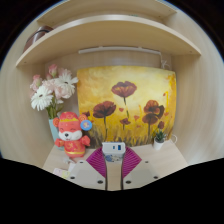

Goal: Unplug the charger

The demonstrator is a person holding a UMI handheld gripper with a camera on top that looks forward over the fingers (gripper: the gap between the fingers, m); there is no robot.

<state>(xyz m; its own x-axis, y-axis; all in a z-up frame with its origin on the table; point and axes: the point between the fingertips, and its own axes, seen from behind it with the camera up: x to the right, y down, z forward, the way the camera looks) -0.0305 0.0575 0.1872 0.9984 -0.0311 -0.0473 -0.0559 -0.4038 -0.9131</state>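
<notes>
The gripper (113, 165) is open, its two magenta-padded fingers (97, 164) spread apart with nothing clamped, and a small white charger (114, 150) sits just ahead of the fingertips, in line with the gap between them, on the pale desk surface (165, 165). To the left of the fingers stands a red and orange plush toy (70, 135), with a vase of pink and white flowers (50, 92) behind it. Beyond the charger hangs a poppy painting (125, 105), a small potted plant (158, 138) stands at its right, and a curved wooden shelf (100, 35) runs above.
</notes>
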